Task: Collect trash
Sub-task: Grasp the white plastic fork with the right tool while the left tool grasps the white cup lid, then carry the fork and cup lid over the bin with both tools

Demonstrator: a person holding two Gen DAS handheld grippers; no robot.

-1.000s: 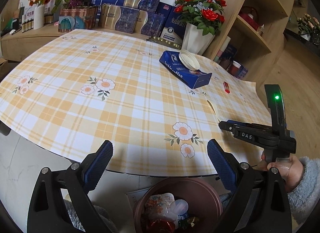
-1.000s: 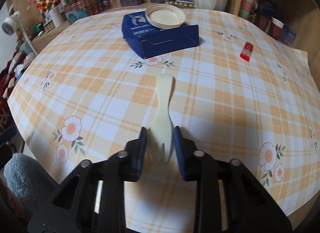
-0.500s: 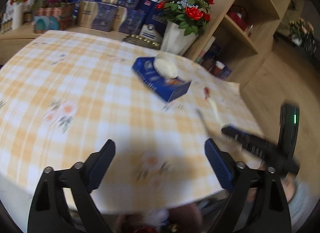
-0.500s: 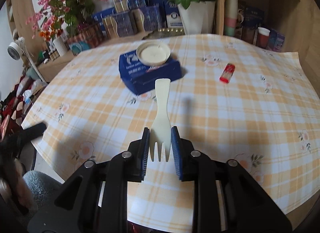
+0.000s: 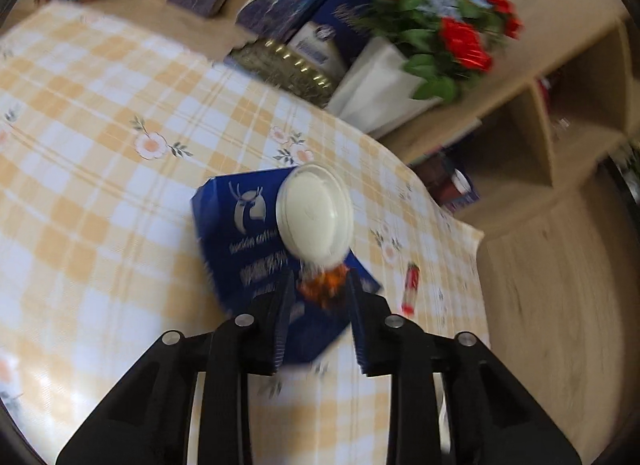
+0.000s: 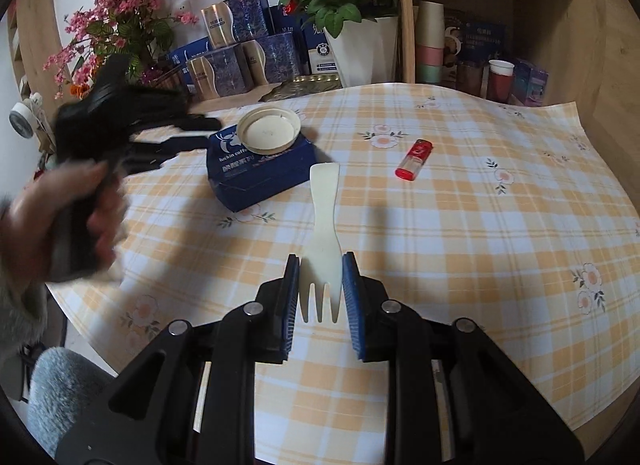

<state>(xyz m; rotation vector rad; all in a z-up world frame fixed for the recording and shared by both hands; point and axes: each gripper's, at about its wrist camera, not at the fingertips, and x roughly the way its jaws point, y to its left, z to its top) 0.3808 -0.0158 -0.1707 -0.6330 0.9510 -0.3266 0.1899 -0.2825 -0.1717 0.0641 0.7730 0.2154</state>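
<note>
Left wrist view is pretty blurry: the left tool [image 5: 320,289] sits over the blue box [image 5: 256,241] in the middle of the checkered surface [image 5: 100,193], jaws just been closing, with something small and orange [image 5: 325,288] between them (can't tell if they're actually pinching it). A white lid [image 5: 314,215] rests on the box; a red lighter [image 5: 411,285] lies nearer the surface's right edge.

Right wrist view: the right tool [image 6: 320,285] is clenched on a cream plastic fork [image 6: 322,233], tines toward the camera, above the surface's near edge.
</note>
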